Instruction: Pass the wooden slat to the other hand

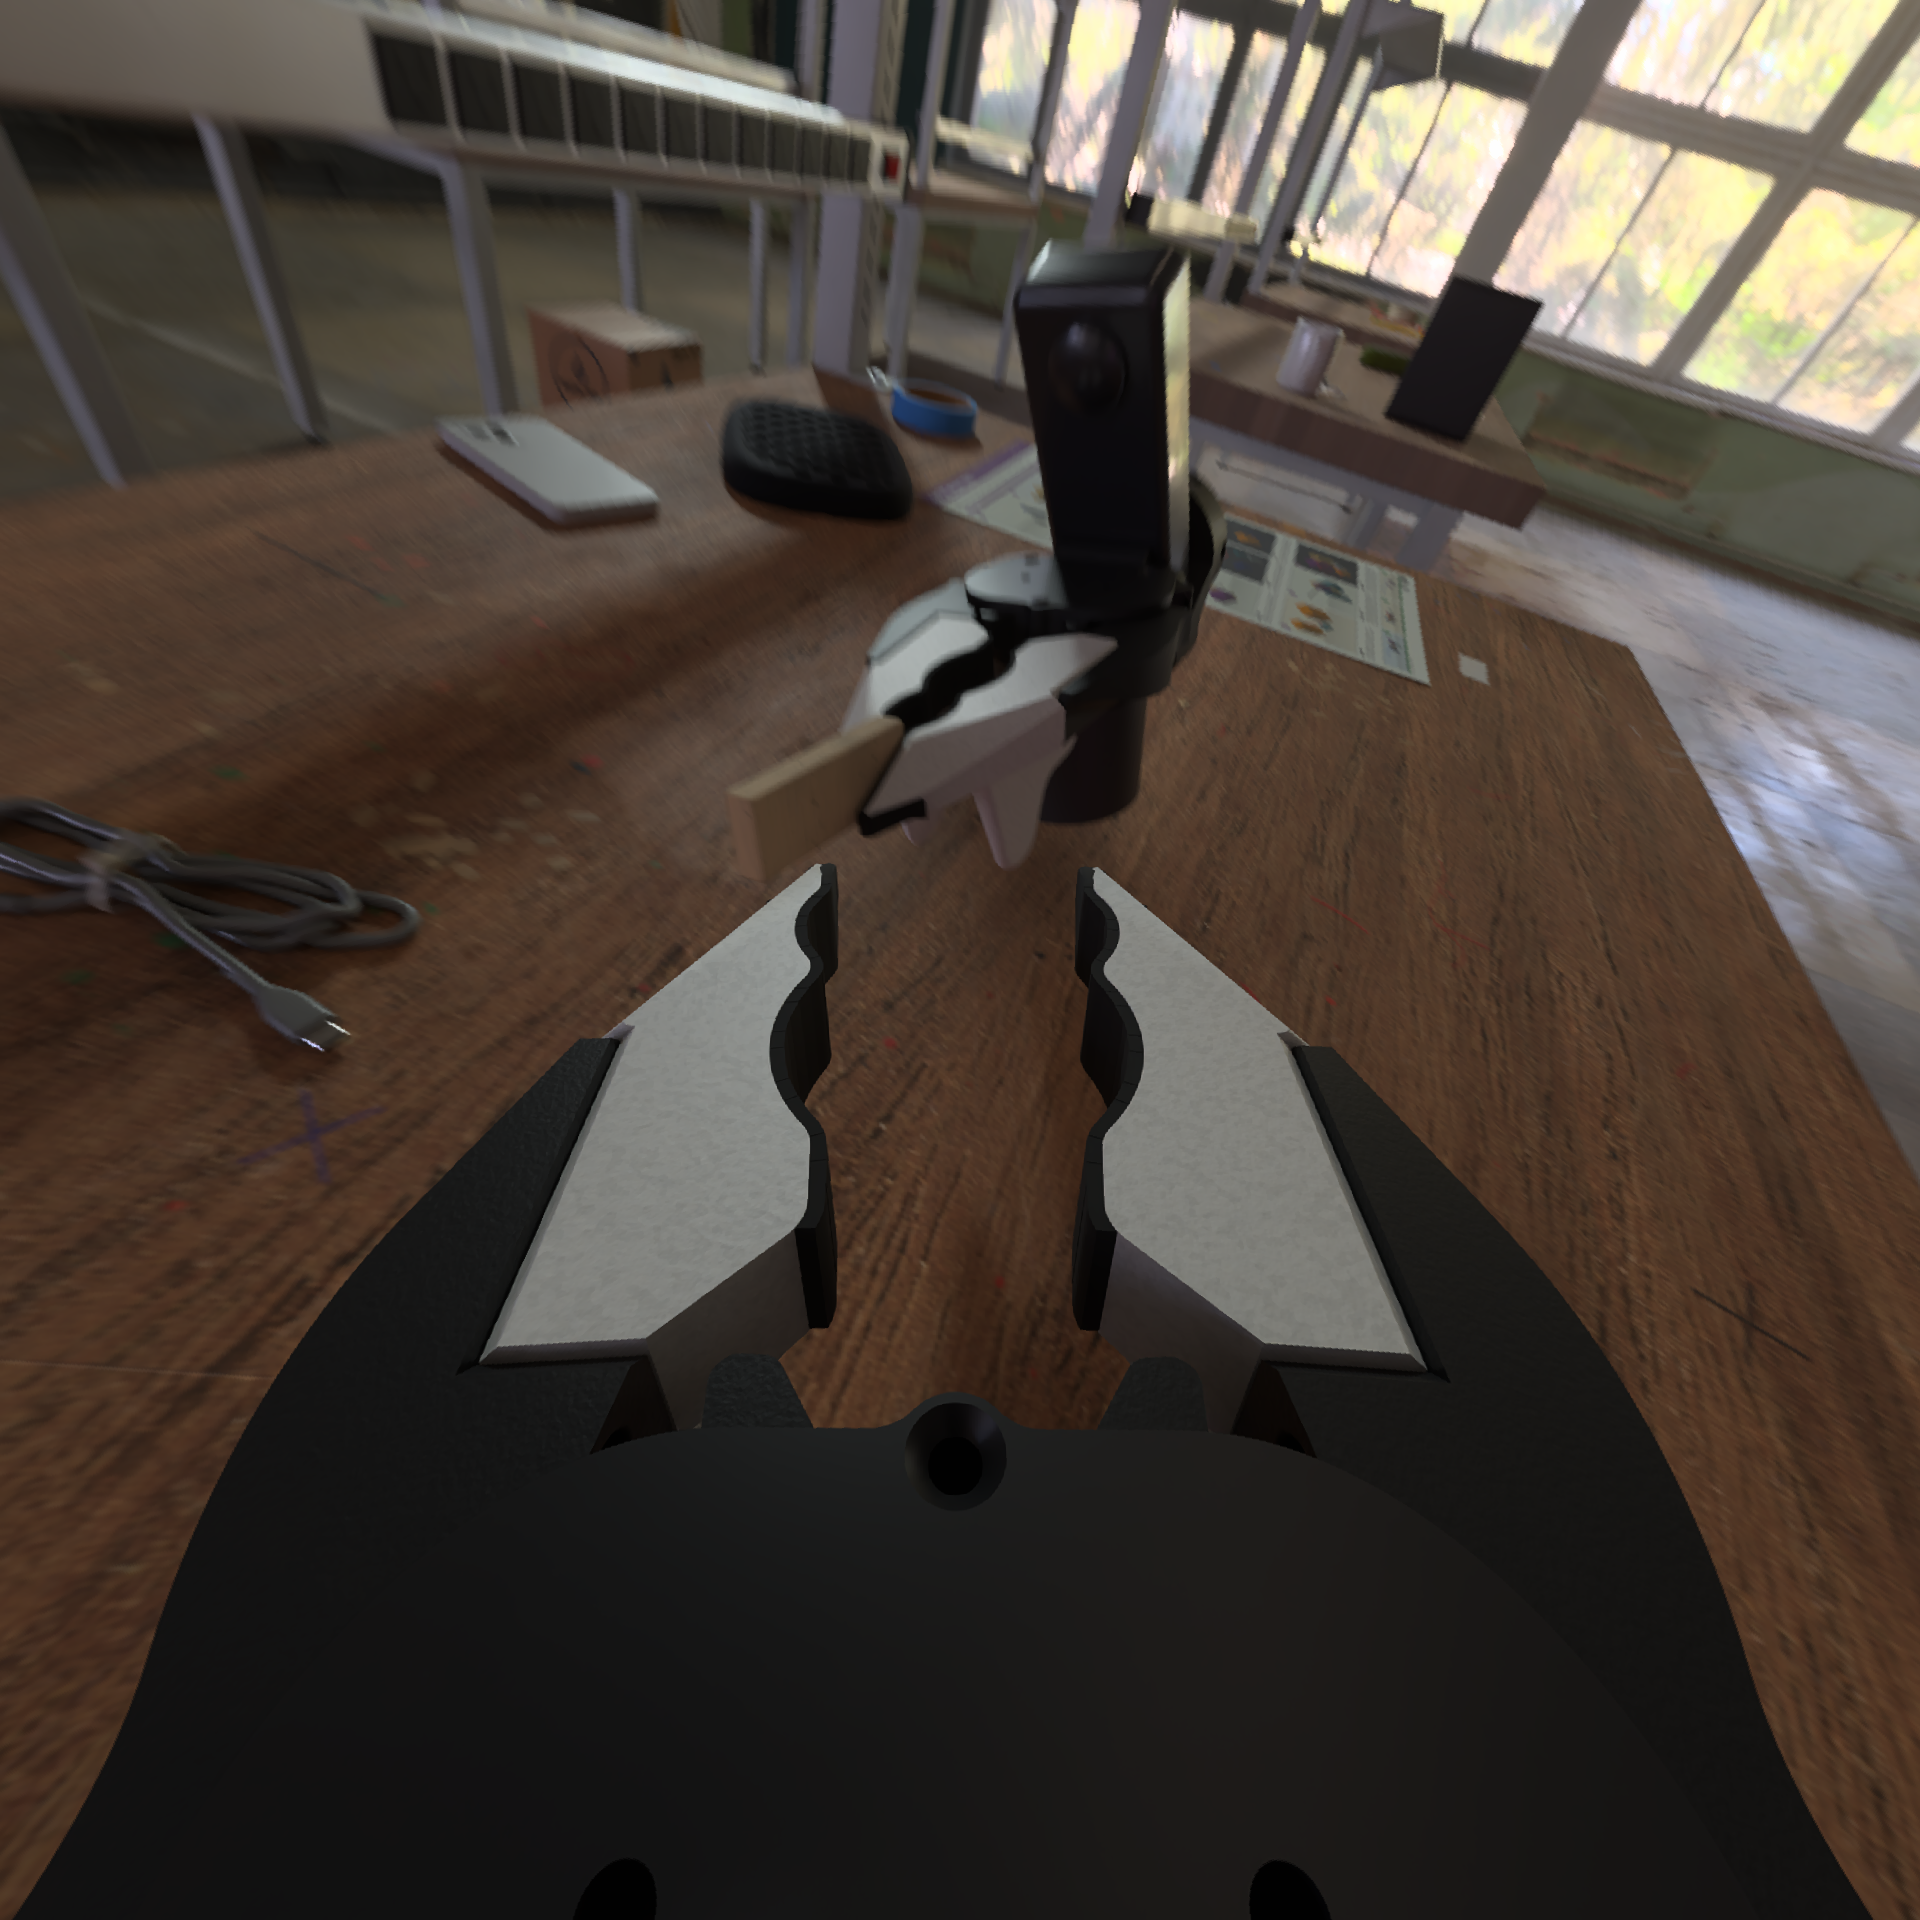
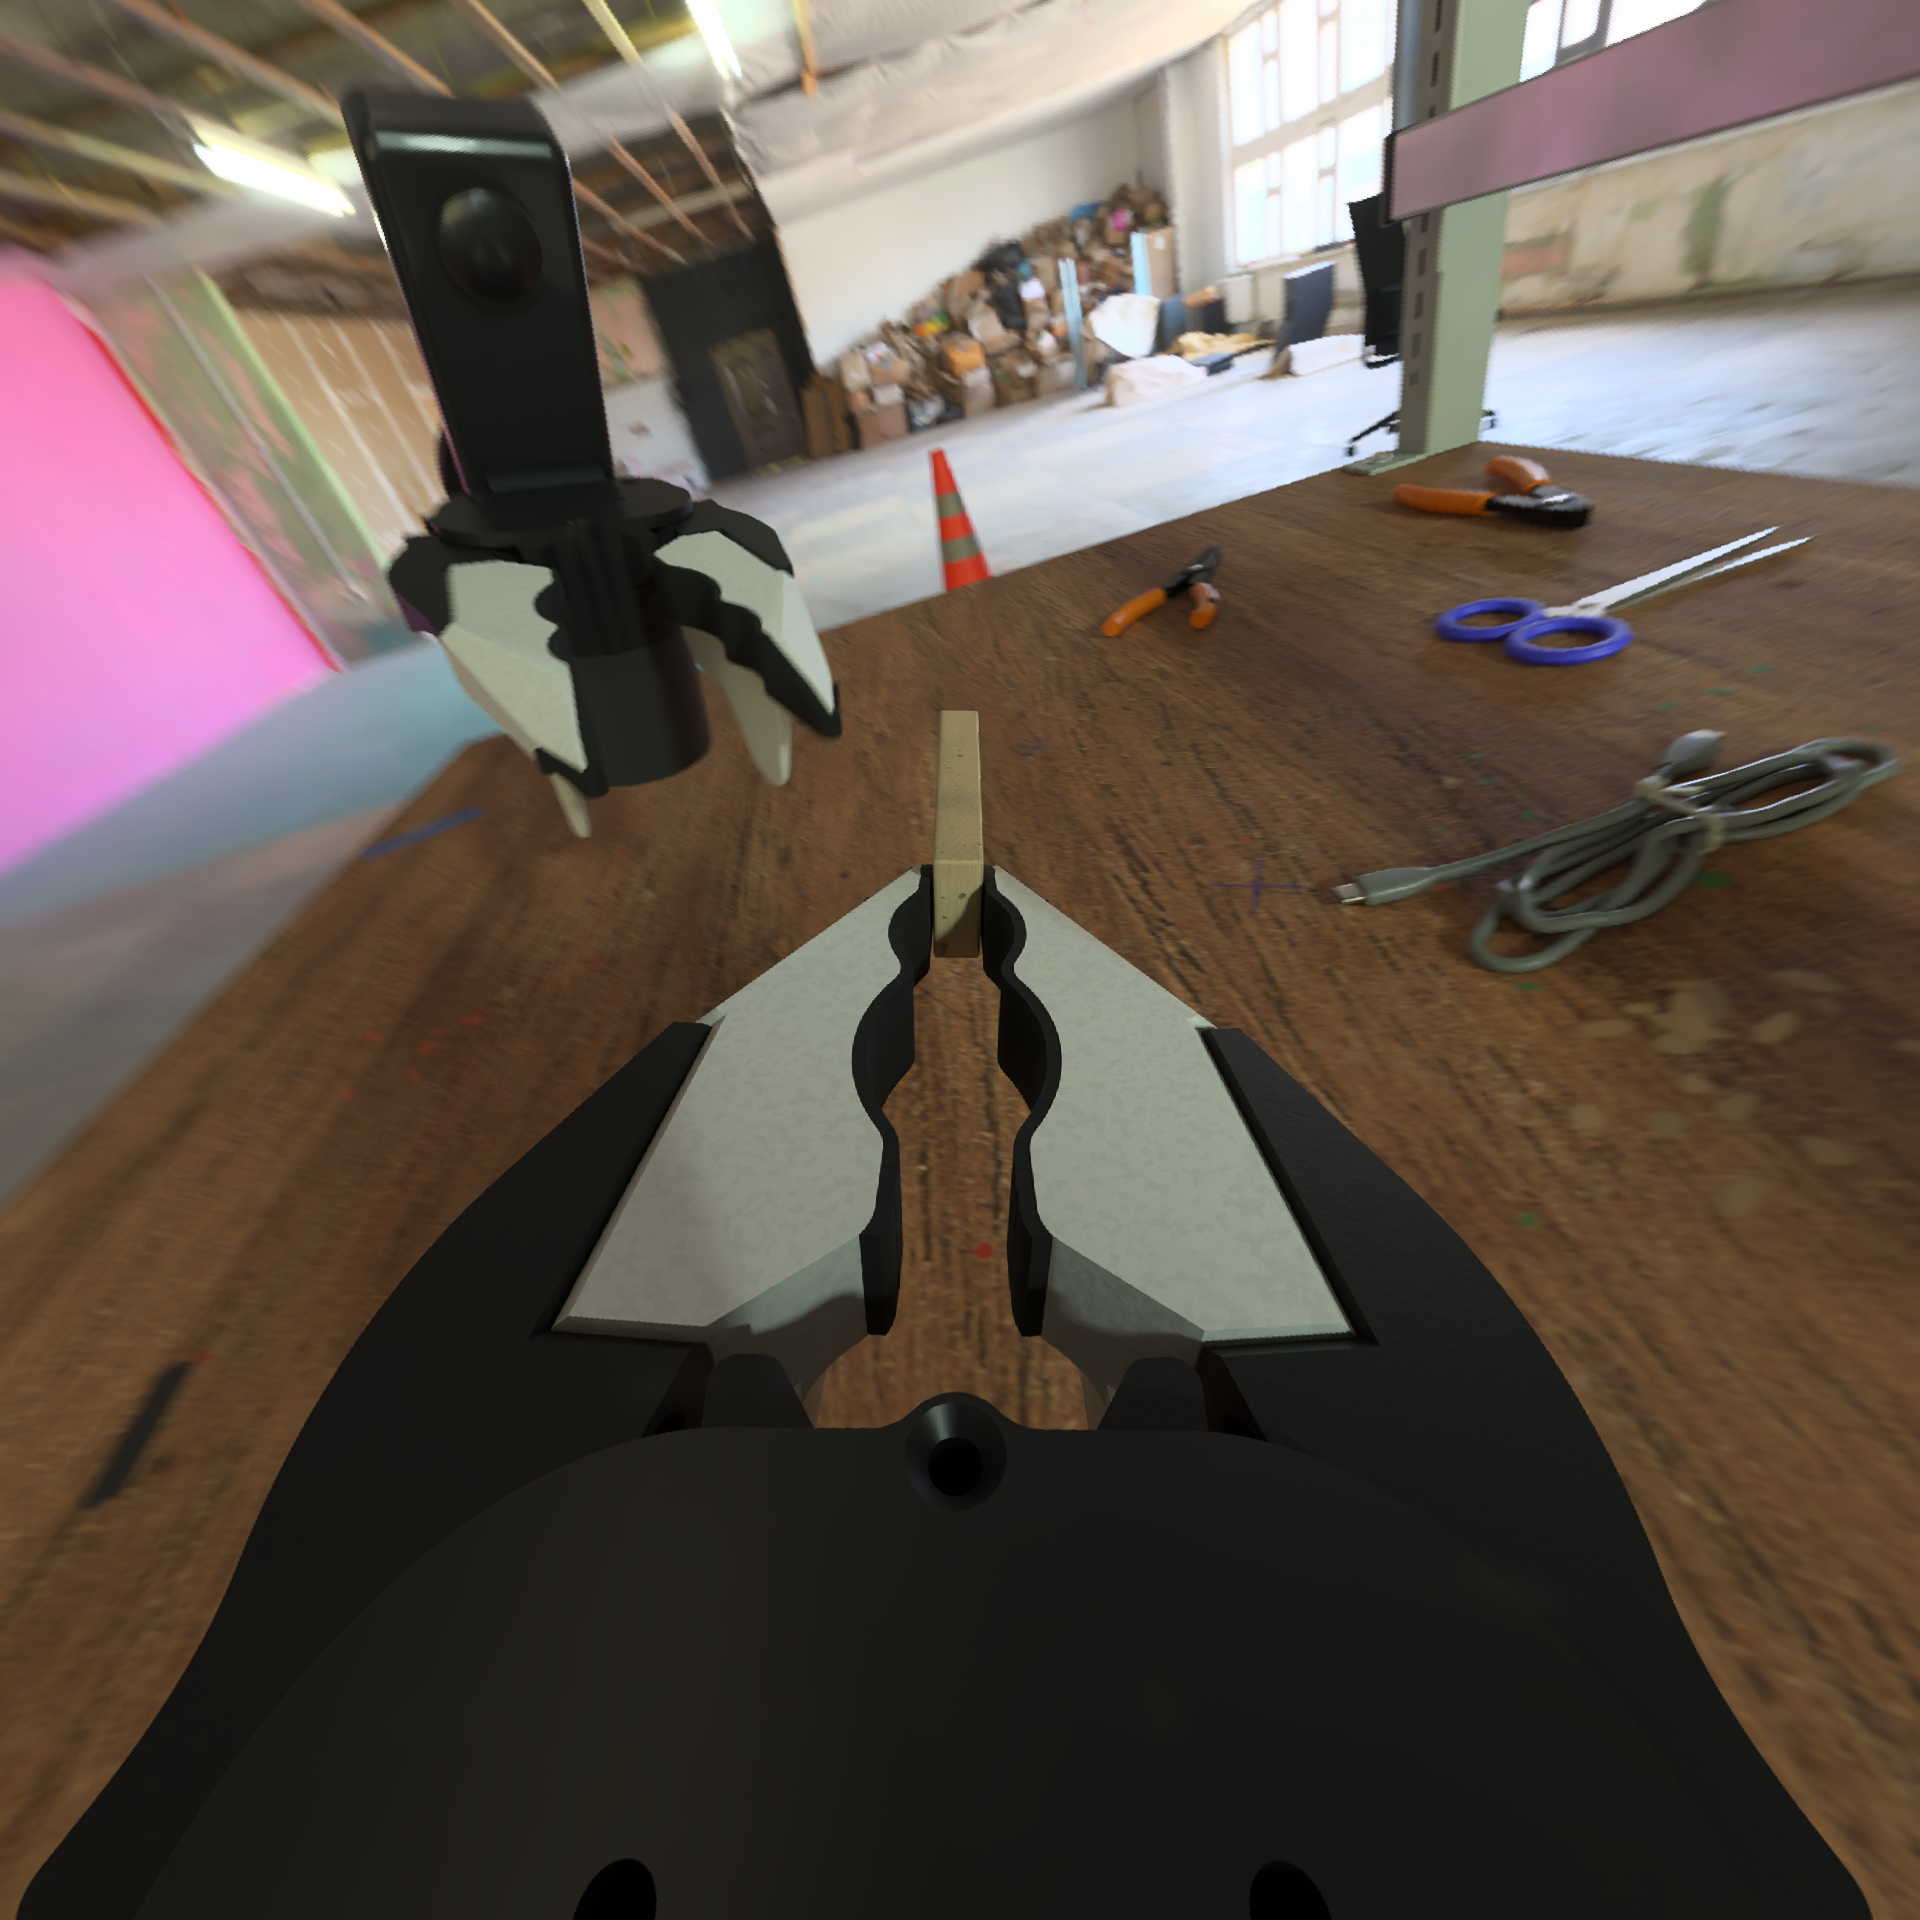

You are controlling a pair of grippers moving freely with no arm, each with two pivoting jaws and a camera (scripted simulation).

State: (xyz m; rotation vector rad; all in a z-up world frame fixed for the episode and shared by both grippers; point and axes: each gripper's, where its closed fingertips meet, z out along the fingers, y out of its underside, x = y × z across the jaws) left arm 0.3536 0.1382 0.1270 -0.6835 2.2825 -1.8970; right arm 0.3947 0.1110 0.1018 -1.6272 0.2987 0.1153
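Left wrist view, left gripper: the left gripper (image 1: 954, 883) is filling the lower half of the frame, its fingers standing spread with nothing between them.
Left wrist view, slat: the wooden slat (image 1: 816, 795) is hanging in the air just above centre, one end pinched by the right gripper (image 1: 914, 774), the free end pointing to the lower left, near the left fingertips but apart from them.
Left wrist view, progress: the slat is being offered; by my judgement the taking and the release are not yet done.
Left wrist view, surface: a brown wooden table (image 1: 1403, 1039) is carrying a grey cable (image 1: 208, 904) at the left edge, a phone (image 1: 548, 470), a black pad (image 1: 816, 460) and a blue tape roll (image 1: 933, 407) in the upper middle.
Left wrist view, room: big windows (image 1: 1714, 208) are lighting the upper right.

Right wrist view, right gripper: the right gripper (image 2: 958, 883) is pinching the near end of the slat (image 2: 957, 810) at centre.
Right wrist view, left gripper: the left gripper (image 2: 681, 800) is hovering in the upper left, fingers spread, to the left of the slat and not touching it.
Right wrist view, surface: scissors (image 2: 1600, 613), pliers (image 2: 1169, 597) and the cable (image 2: 1621, 852) are lying at the right.
Right wrist view, room: a traffic cone (image 2: 958, 525) and piled boxes (image 2: 997, 312) are standing behind.
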